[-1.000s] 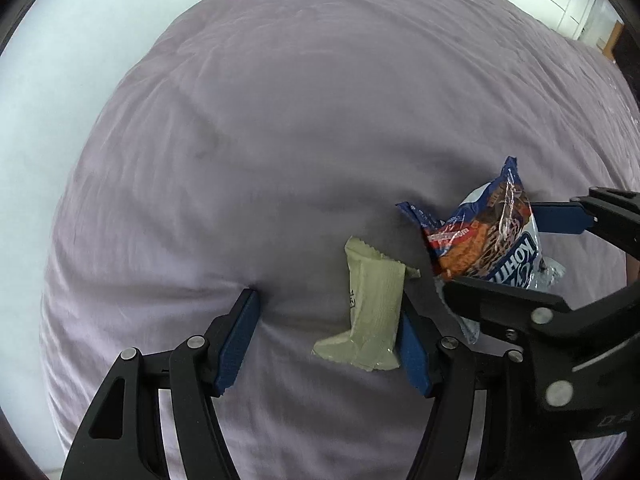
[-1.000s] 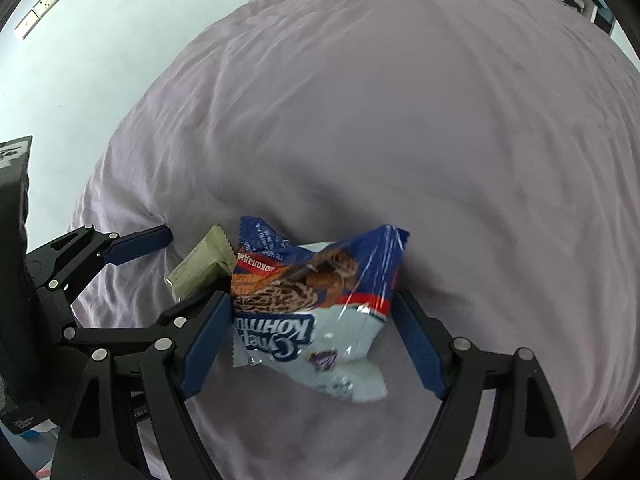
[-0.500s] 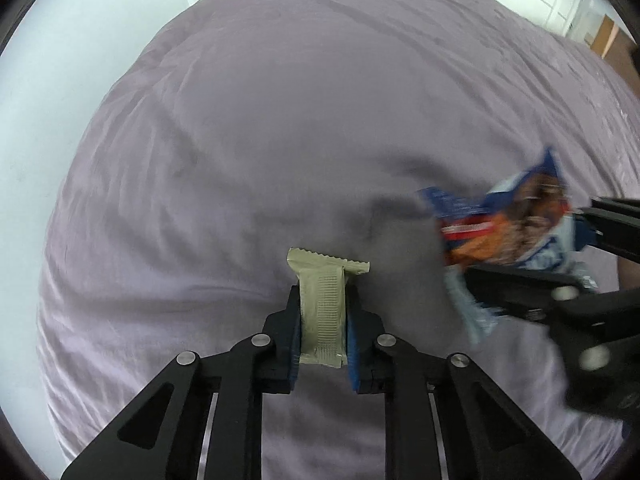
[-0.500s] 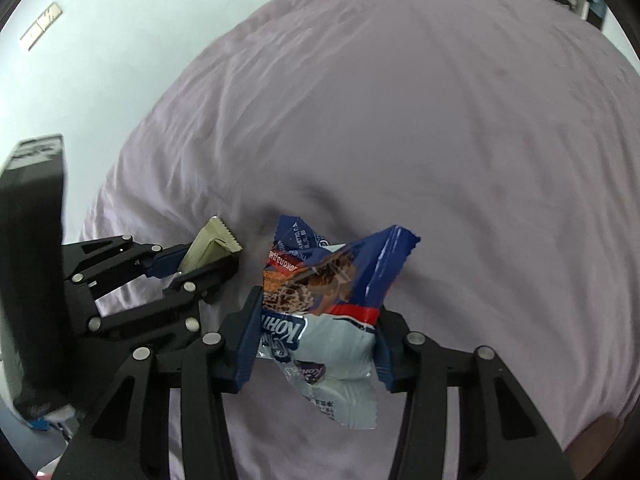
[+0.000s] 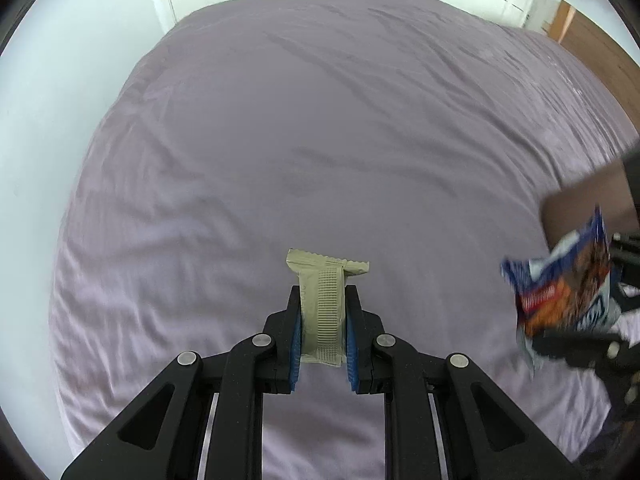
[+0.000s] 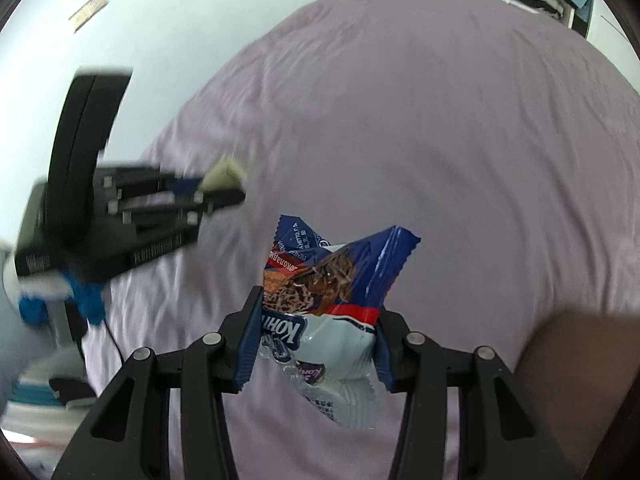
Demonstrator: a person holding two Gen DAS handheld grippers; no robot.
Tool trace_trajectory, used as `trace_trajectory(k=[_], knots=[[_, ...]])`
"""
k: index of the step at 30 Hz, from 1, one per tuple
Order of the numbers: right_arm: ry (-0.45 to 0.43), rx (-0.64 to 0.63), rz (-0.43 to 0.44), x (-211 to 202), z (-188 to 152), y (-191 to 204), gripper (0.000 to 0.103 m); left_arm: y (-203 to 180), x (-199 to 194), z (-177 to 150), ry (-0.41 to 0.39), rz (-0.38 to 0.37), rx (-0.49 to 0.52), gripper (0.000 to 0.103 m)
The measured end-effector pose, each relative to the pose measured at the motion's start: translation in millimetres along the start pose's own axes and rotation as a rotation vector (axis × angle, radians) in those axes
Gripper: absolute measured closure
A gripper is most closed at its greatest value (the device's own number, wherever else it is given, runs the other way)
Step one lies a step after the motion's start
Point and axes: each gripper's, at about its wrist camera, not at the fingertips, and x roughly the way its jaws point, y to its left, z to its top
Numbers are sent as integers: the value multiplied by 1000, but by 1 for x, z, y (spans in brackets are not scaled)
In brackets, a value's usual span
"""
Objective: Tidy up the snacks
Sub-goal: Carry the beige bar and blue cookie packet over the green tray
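Above a bed (image 5: pixel 320 140) spread with a wrinkled lilac sheet, the left gripper (image 5: pixel 323 300) is clamped on a pale green snack bar (image 5: pixel 323 312), its blue-padded jaws pressing both long sides while the crimped top end juts forward. To the right, the right gripper (image 6: pixel 316 320) pinches a blue, red and white cookie packet (image 6: pixel 324 300) across its lower half, the crumpled upper end standing up between the jaws. Both snacks are held clear of the sheet. From the right wrist camera, the left gripper appears blurred at left, the bar's tip showing.
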Motion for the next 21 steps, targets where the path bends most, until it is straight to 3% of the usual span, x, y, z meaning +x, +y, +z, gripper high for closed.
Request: trace_trajectory(k=[11,21], knots=[[117,134,21,-16,-135,-12,59,-108,-28,-91,130,-55,91,88],[102,326,-45,-61,-224,-61,59,-228,-52,-132,153,-141,273,88]])
